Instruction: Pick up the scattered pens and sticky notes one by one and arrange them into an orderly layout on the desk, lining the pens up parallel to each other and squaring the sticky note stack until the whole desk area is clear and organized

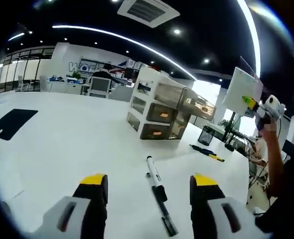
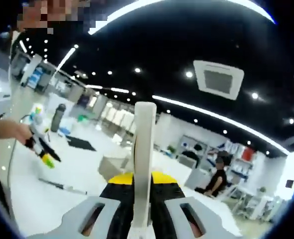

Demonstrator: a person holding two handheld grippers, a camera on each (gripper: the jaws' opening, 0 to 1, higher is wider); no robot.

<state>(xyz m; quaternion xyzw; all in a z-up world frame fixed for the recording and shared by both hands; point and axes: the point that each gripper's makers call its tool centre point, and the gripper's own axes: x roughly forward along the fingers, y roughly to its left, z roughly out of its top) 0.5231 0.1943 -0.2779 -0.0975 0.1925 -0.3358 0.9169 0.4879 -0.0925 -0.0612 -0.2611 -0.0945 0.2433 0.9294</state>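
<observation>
Left gripper [image 1: 149, 185] jaws wide apart, low over the white desk [image 1: 77, 144], a black-and-white pen [image 1: 157, 186] lying between them. Right gripper [image 2: 145, 185] raised high, clamped on a white sticky note stack [image 2: 144, 149]. More pens [image 1: 207, 152] near the drawer unit [image 1: 159, 112].

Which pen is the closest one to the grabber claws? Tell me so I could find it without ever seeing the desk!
Start at the drawer unit standing on the white desk. Come toward the open left gripper: a marker lies alone on the desk between its yellow-tipped jaws. It is white at the far end and black at the near end, unlike the dark and yellow pens lying further off to the right.
</observation>
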